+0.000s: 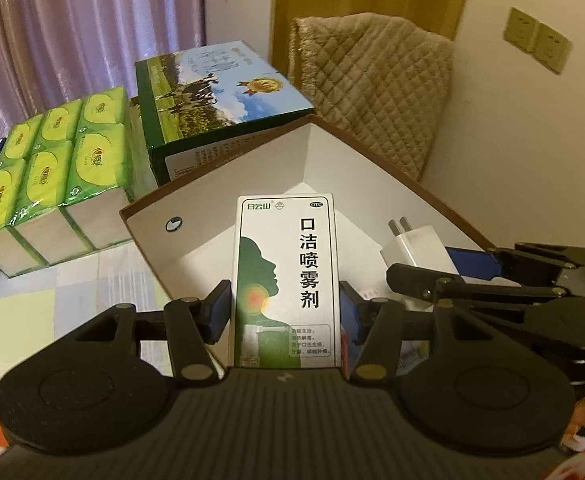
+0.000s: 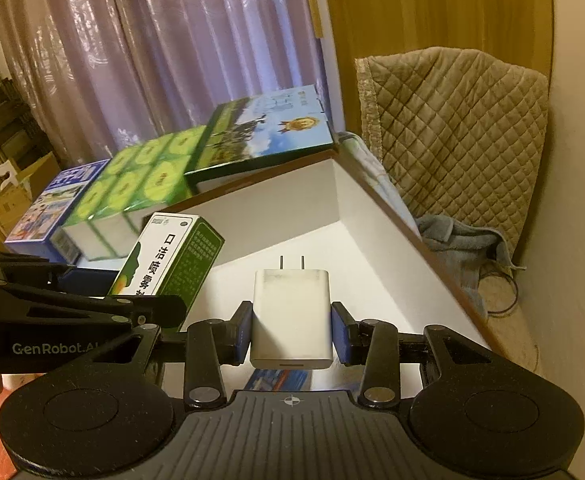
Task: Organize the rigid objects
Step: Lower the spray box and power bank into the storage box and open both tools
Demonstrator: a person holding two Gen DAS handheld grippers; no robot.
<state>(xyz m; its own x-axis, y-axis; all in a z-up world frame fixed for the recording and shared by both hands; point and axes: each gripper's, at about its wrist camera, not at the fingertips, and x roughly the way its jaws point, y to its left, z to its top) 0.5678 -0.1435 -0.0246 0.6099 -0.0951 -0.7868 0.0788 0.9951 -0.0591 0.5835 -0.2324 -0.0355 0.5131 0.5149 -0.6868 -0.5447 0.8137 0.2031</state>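
My left gripper (image 1: 284, 308) is shut on a white and green medicine spray box (image 1: 286, 280), held upright over the open white-lined storage box (image 1: 252, 184). The medicine box also shows in the right wrist view (image 2: 168, 256), with the left gripper below it. My right gripper (image 2: 291, 330) is shut on a white USB charger plug (image 2: 291, 316), prongs pointing away, above the storage box interior (image 2: 292, 200). In the left wrist view the charger (image 1: 412, 248) shows to the right, gripped by the right gripper's fingers (image 1: 472, 260).
A pack of green tissue packets (image 1: 52, 172) and a green milk carton box (image 1: 220, 96) stand behind the storage box. A blue box (image 2: 48, 204) lies at the left. A quilted chair (image 2: 452, 140) with a grey cloth (image 2: 460, 240) stands at the right by the wall.
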